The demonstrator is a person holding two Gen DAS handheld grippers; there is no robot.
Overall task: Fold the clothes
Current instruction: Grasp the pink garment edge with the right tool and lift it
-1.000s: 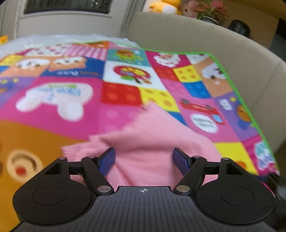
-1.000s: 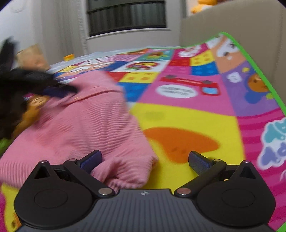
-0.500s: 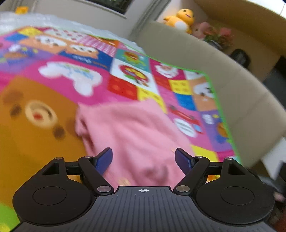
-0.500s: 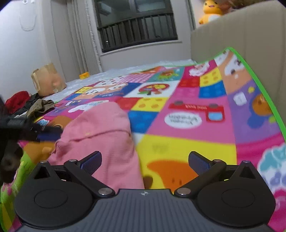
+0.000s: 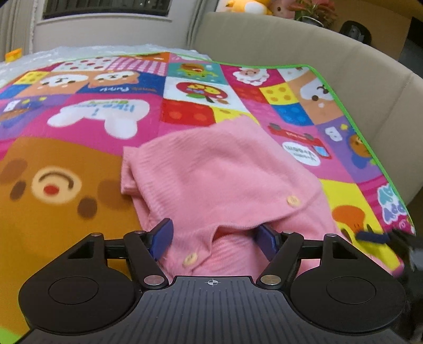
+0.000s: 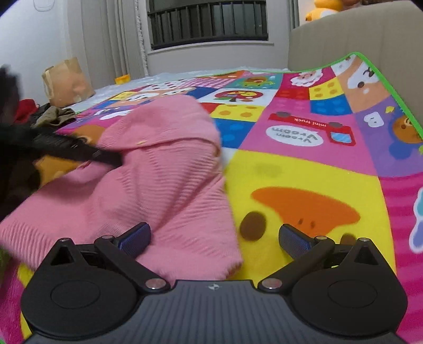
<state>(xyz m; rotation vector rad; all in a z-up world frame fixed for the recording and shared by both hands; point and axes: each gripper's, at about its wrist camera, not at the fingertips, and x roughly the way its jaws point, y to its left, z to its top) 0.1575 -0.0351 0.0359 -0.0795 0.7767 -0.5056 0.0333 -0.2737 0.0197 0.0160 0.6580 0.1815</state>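
Observation:
A pink knit cardigan [image 5: 219, 172] with pale buttons lies loosely folded on a colourful cartoon play mat [image 5: 79, 124]. My left gripper [image 5: 215, 236] is open, its blue pads astride the cardigan's near edge by a button. My right gripper [image 6: 214, 238] is open and low over the cardigan's near right corner [image 6: 169, 185], with one pad over the fabric and the other over the yellow mat [image 6: 304, 185]. The left gripper shows as a dark blurred shape in the right wrist view [image 6: 76, 150], over the cardigan's left side.
A beige sofa back [image 5: 330, 53] curves along the mat's right edge. Plush toys [image 5: 246, 6] sit on top behind it. A brown paper bag [image 6: 66, 82] and a heap of dark and red clothes [image 6: 45, 115] lie at the far left. A window with bars [image 6: 208, 23] is behind.
Both grippers have come back down close to the cardigan after lifting away half a second ago. The cardigan now lies more spread, with a folded flap and buttons showing.

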